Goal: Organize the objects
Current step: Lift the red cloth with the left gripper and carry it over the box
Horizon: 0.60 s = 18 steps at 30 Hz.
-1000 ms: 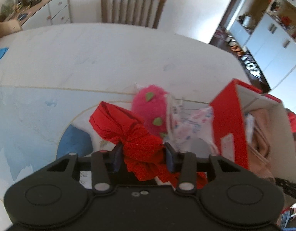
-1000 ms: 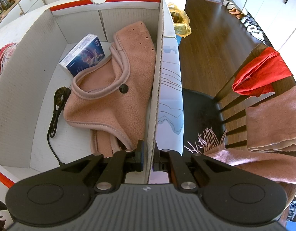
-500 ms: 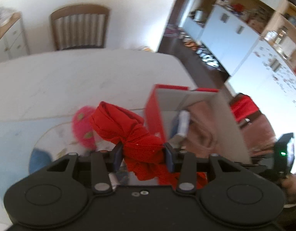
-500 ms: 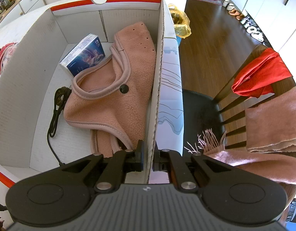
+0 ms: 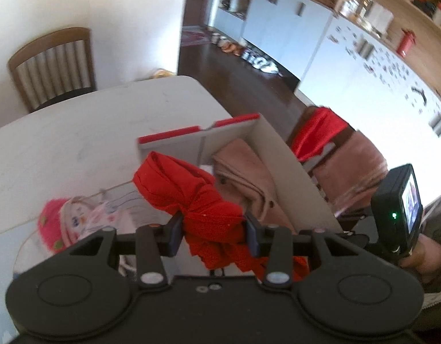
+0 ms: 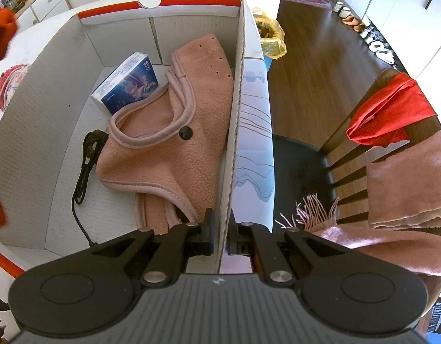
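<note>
Red cloth [image 5: 191, 192] sits bunched between the fingers of your left gripper [image 5: 213, 226], which is closed firmly on its knotted middle; one thick end sticks out toward 11 o'clock, and loose folds hang down below the fingers. At 9 o'clock from the gripper a pink plush toy [image 5: 52, 225] lies on the table [image 5: 77, 132]. The cardboard box [image 5: 289, 177] opens at about 1 o'clock from the held cloth, very near, with its long axis running away from you. Inside it lie a pink fleece garment [image 6: 174, 132], a blue book [image 6: 128, 86] and a black cable [image 6: 85, 160]. Your right gripper [image 6: 220, 229] is narrow, pinching the box's right wall to steady it. The left gripper is the one to deliver, I judge: carry the cloth toward 1 o'clock, over the near wall.
</note>
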{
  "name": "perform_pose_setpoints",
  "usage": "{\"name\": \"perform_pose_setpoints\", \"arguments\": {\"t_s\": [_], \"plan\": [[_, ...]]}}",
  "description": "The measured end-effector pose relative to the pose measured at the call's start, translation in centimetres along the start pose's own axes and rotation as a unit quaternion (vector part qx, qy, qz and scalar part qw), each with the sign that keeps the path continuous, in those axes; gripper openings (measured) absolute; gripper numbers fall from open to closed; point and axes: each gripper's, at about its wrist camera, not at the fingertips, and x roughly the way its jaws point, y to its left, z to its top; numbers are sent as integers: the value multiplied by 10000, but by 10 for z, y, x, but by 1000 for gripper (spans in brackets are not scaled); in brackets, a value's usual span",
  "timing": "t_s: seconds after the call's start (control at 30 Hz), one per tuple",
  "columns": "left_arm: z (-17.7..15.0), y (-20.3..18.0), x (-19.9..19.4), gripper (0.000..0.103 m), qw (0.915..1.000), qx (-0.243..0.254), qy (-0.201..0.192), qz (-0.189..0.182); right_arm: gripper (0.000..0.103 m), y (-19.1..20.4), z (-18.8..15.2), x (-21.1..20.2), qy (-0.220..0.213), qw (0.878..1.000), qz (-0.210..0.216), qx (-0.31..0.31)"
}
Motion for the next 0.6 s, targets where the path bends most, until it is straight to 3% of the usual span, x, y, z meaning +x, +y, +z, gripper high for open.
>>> {"name": "perform_pose_setpoints", "arguments": {"t_s": [0.27, 0.6], "plan": [[16, -27, 47, 41, 9981, 531, 286, -121, 6, 1, 0, 1, -5, 10000, 10, -2], [36, -49, 93, 42, 9934, 1082, 323, -176, 6, 1, -1, 1, -2, 10000, 17, -15]]}}
